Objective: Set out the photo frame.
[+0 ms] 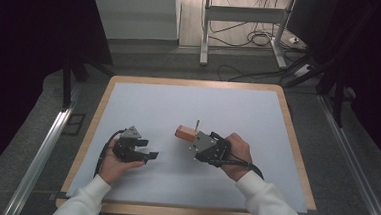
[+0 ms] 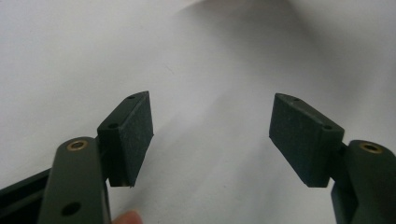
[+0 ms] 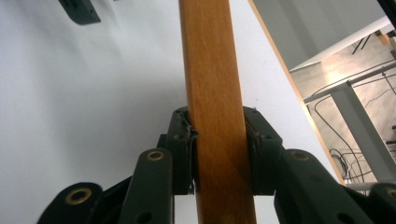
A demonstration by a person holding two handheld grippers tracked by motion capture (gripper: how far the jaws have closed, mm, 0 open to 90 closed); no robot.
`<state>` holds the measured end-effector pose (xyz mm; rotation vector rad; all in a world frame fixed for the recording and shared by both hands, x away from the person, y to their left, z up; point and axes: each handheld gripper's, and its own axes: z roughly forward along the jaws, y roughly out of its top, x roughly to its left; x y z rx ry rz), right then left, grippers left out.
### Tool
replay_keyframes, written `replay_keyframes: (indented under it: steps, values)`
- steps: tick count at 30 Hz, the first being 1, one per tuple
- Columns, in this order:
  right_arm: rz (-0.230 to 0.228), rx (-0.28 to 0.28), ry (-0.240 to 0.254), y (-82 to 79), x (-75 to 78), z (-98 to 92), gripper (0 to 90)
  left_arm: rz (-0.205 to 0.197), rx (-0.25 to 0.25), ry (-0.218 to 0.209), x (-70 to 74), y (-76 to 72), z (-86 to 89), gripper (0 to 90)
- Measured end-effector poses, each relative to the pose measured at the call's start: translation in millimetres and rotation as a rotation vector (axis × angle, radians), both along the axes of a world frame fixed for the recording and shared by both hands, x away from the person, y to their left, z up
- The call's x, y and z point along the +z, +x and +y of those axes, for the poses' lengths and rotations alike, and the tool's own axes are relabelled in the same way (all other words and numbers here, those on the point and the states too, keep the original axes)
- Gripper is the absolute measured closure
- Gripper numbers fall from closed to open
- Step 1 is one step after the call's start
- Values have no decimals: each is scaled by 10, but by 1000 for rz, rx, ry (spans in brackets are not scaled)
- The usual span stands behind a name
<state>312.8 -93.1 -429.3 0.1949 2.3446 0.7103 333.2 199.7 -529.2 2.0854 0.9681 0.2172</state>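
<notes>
Wood is sitting between the pads of the right claw (image 3: 219, 154); one brown wooden block (image 3: 212, 93) is being clamped on its two long faces, the pads pressing flat against them, probably so that it cannot twist while it is being carried. In the high view the block (image 1: 185, 133) is sticking out of that claw towards the far left, apparently just off the white counter (image 1: 257, 121) rather than resting on it; a thin grey pin (image 1: 197, 124) is standing up just behind the block, though whether it belongs to the block is too small to tell.

Left of the block, well apart from it, the left claw (image 1: 148, 155) is lying low over the counter, pointing towards the block; its two pads (image 2: 135, 135) are standing wide apart with nothing between them but the white surface, so it is holding nothing; judging by that, it is being kept ready to take the block's free end or to steady it.

Counting: one block; one pin; two claws, one in each hand (image 1: 238, 155); one counter with a wooden rim. Nothing else is lying near the block on the counter.
</notes>
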Motion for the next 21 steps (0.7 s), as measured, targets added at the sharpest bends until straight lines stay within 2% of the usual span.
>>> replay_keyframes:
  steps: [2, 4, 8, 10, 16, 21]
  values:
    - [-5, 7, 8, -4, 23, 19, 696, 0, 3, -2, -1, 1, 5, 300]
    - [11, 16, 25, -12, 69, 31, 698, -1, 5, -2, 0, 2, 10, 300]
    - [31, 51, 14, -55, 122, 71, 698, -2, 8, -3, 4, -2, 11, 300]
    - [48, 70, 18, -82, 151, 83, 698, -5, 9, -2, 7, -5, 12, 300]
    - [101, 127, 82, -222, 270, 67, 697, -6, 15, -6, 11, -8, 17, 300]
    - [164, 175, 93, -253, 295, 60, 693, -7, 11, 0, 9, -8, 11, 300]
